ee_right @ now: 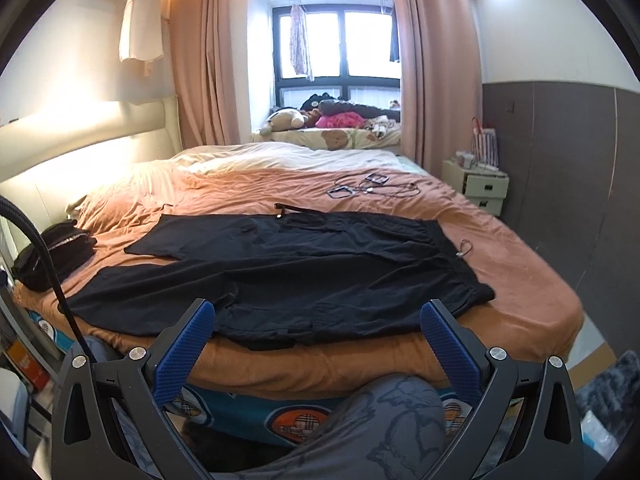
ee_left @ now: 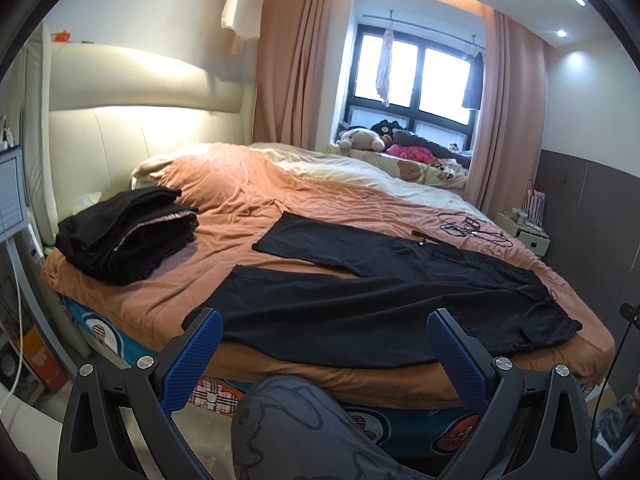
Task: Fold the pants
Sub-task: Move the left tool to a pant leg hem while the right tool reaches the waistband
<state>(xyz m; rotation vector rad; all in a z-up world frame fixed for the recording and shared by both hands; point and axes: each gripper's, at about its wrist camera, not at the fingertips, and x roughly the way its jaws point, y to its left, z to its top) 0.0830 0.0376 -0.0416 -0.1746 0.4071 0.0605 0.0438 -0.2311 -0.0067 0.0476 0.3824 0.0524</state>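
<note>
Nowhere can any brand, label or writing be read clearly. On the left of the bed (ee_left: pixel 240 200), near the headboard, one stack of folded black clothes (ee_left: pixel 128 236) is seen. One pair of black pants (ee_left: pixel 380 292) is laid flat across the near half of the orange cover, with its two legs spread toward the left and its waistband toward the right; the near edge lies just at the bed's front edge. One tangle of cables (ee_left: pixel 472 228) is set on the far right of the cover, well apart from the pants. The left gripper (ee_left: pixel 324 344) is held wide open, nothing between its two blue pads, near the pants' near edge but not touching. The right gripper (ee_right: pixel 318 336) is likewise spread wide and empty, held above the bed's front edge just short of the pants' waist end.
</note>
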